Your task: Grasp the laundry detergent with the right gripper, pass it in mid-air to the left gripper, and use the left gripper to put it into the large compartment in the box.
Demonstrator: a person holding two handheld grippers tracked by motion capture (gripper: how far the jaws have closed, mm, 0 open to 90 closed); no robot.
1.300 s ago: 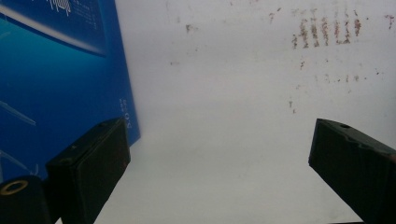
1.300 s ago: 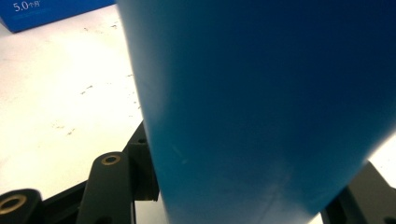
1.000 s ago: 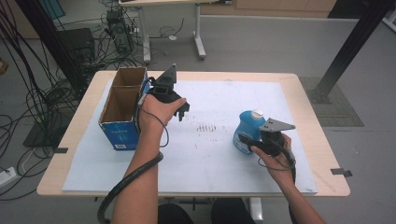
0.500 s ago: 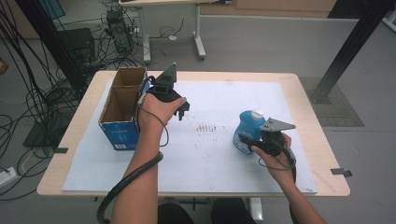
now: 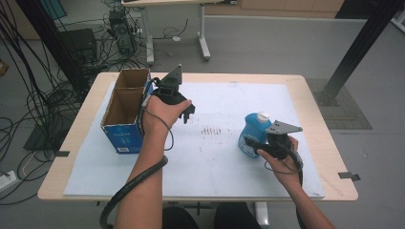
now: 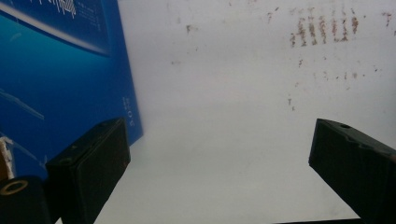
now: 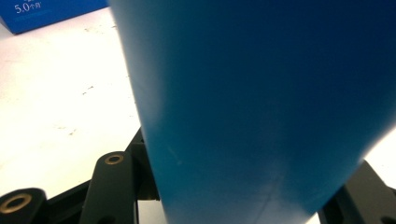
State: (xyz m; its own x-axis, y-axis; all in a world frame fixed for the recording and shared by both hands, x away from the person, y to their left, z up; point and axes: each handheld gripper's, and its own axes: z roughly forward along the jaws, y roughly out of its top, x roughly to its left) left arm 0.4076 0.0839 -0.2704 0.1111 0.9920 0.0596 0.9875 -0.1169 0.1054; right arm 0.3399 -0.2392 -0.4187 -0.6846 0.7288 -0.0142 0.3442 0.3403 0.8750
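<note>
Two grippers: one in each hand, over a white-covered table.
Right gripper: jaws clamped on the lower body of the blue bottle; they have just been closing, with the bottle between them.
Right gripper, own view: bottle's blue wall rises between the black jaws, smooth and glossy, wider toward the top of the picture.
Bottle, look: bright blue plastic, broad and rounded body, white cap at the top.
Bottle, place: upright on the white sheet, right half of the table, nearer the person's edge than the far edge.
Left gripper: jaws wide apart with bare sheet between them; held above the sheet.
Left gripper, surroundings: just beside the cardboard box.
Box, look: open top, brown inside, blue printed outer faces; blue side shows at the left of the left gripper view.
Box, place: left part of the table, well apart from the bottle.
Sheet marks: rows of small brown stains between the two grippers.
</note>
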